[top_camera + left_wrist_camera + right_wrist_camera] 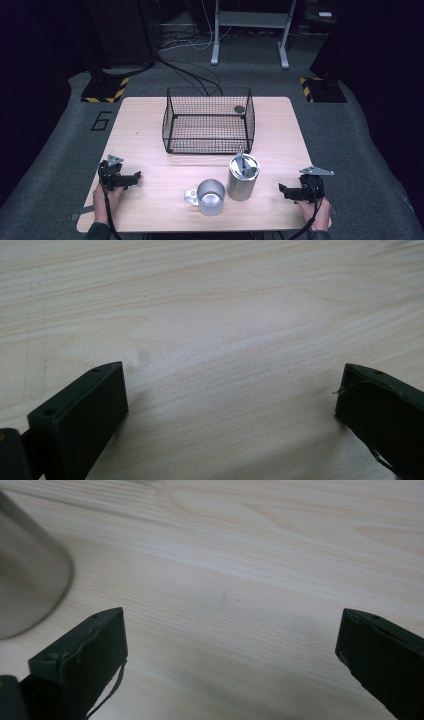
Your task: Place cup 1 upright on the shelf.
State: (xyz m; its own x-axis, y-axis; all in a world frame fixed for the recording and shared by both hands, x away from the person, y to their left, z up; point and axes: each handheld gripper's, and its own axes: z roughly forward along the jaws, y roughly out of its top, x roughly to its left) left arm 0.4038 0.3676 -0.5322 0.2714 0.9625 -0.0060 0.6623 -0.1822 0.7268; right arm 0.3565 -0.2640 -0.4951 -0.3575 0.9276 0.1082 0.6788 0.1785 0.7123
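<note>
A: What is laid out here?

B: A wooden counter [150, 125] holds a black wire basket [209, 120] at the back. In front of it, near the front edge, stands a steel canister [243, 177] with a utensil inside, and a steel mug [209, 197] sits just left of it.

A: And the grippers?

B: The left gripper [136, 176] rests at the front left, jaws wide, gripping nothing. The right gripper [283, 190] rests at the front right, jaws wide, near the canister.

Upright steel mug [210, 197] just beside canister [243, 177]
</note>
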